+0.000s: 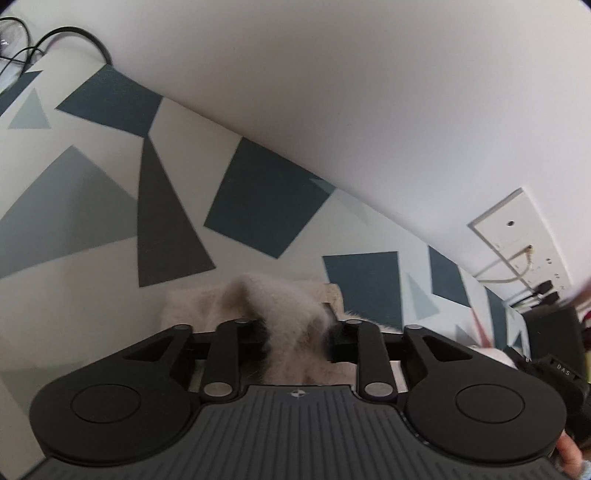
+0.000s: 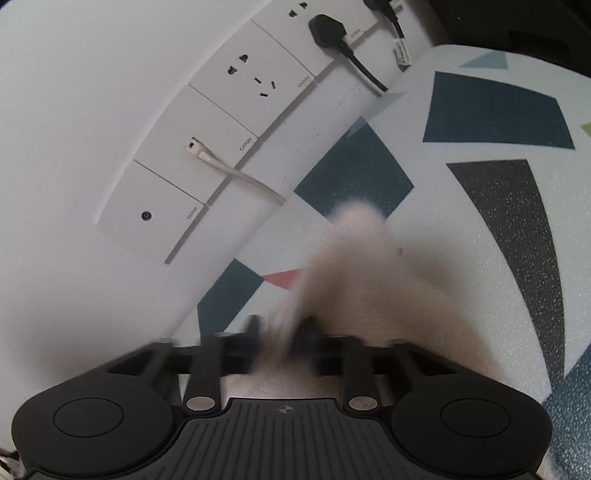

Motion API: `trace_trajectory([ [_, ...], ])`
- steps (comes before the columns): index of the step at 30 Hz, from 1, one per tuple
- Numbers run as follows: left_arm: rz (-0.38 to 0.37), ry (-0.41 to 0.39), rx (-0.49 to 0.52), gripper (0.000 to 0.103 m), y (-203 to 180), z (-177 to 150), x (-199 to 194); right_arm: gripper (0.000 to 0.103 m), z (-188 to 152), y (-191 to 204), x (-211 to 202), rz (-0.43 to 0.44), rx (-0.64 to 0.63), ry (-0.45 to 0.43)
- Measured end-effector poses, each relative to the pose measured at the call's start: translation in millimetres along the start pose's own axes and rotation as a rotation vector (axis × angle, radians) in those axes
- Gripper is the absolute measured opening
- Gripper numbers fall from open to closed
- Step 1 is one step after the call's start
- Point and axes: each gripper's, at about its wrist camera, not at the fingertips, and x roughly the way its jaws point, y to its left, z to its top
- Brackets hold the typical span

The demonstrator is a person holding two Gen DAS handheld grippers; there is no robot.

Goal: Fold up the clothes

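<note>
A fluffy cream-white garment [image 1: 284,299] is pinched in my left gripper [image 1: 295,341], whose jaws are shut on a fold of it; more of the cloth lies behind on the patterned surface [image 1: 92,206]. In the right wrist view the same pale fuzzy garment [image 2: 358,258] bunches up between the jaws of my right gripper [image 2: 282,345], which is shut on it. That view is motion-blurred. The cloth hides both sets of fingertips.
The surface [image 2: 491,192] is white with dark blue and grey triangles and squares and meets a white wall [image 1: 369,92]. Wall sockets [image 2: 243,92] with a black plug [image 2: 327,29] and a white cable [image 2: 236,173] are close ahead of the right gripper.
</note>
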Motion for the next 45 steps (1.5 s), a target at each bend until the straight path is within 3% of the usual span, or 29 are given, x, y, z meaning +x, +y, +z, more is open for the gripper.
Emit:
trace_trajectory([
  [1, -0.008, -0.01, 0.015, 0.035, -2.6, 3.9, -6.6, 0.059, -0.5, 4.0, -5.2, 0.008, -0.012, -0.006],
  [4, 0.011, -0.12, 0.082, 0.044, -14.6, 13.9, -35.6, 0.062, -5.1, 25.8, -22.7, 0.048, -0.132, -0.018],
  [6, 0.055, -0.258, 0.131, 0.066, -20.6, 18.1, -57.5, 0.065, -8.9, 42.9, -30.6, 0.089, -0.221, -0.012],
  [8, 0.093, -0.341, 0.153, 0.067, -25.0, 21.9, -71.6, 0.07, -15.4, 60.5, -30.8, 0.126, -0.318, 0.029],
  [11, 0.097, -0.251, 0.173, 0.067, -24.8, 22.7, -67.8, 0.071, -26.0, 82.7, -25.0, 0.115, -0.427, 0.088],
  [16, 0.144, -0.027, 0.245, 0.068, -15.3, -12.9, -59.9, 0.074, -28.4, 73.8, -30.9, 0.116, -0.316, 0.142],
  [18, 0.149, 0.048, 0.248, 0.072, -5.8, -30.3, -63.9, 0.076, -32.3, 65.6, -43.7, 0.089, -0.315, 0.156],
  [20, 0.14, 0.097, 0.227, 0.078, 7.1, -47.6, -71.9, 0.085, -37.5, 55.0, -62.0, 0.022, -0.342, 0.142],
  [21, 0.141, 0.105, 0.193, 0.084, 15.0, -55.1, -76.9, 0.089, -40.0, 48.5, -71.3, -0.022, -0.357, 0.126],
  [24, 0.126, 0.121, 0.068, 0.088, 37.9, -75.3, -91.4, 0.101, -37.6, 26.5, -97.1, -0.161, -0.361, 0.068],
  [27, 0.085, 0.129, -0.047, 0.088, 48.3, -92.3, -105.5, 0.102, -33.0, 1.1, -111.7, -0.241, -0.305, 0.062],
  [29, 0.081, 0.125, -0.029, 0.088, 44.0, -98.9, -104.9, 0.102, -36.9, -11.0, -113.5, -0.243, -0.287, 0.092],
  [34, 0.108, 0.066, 0.075, 0.088, 28.0, -97.6, -88.8, 0.102, -52.8, -3.4, -84.8, -0.286, -0.431, 0.172],
  [38, 0.09, 0.092, 0.07, 0.1, 28.1, -93.9, -68.5, 0.102, -49.6, -5.9, -59.8, -0.292, -0.376, 0.181],
  [40, 0.076, 0.101, 0.111, 0.09, 27.2, -93.7, -70.5, 0.102, -48.9, -2.2, -56.5, -0.29, -0.393, 0.169],
  [41, 0.047, 0.114, 0.123, 0.068, 27.7, -93.4, -73.2, 0.094, -49.5, -1.4, -56.3, -0.289, -0.404, 0.172],
  [42, 0.03, 0.127, 0.132, 0.06, 28.4, -93.3, -76.1, 0.09, -50.8, -1.7, -58.4, -0.282, -0.414, 0.163],
  [45, 0.031, 0.162, 0.147, 0.051, 32.4, -98.8, -84.1, 0.078, -53.3, -5.1, -64.6, -0.259, -0.415, 0.163],
])
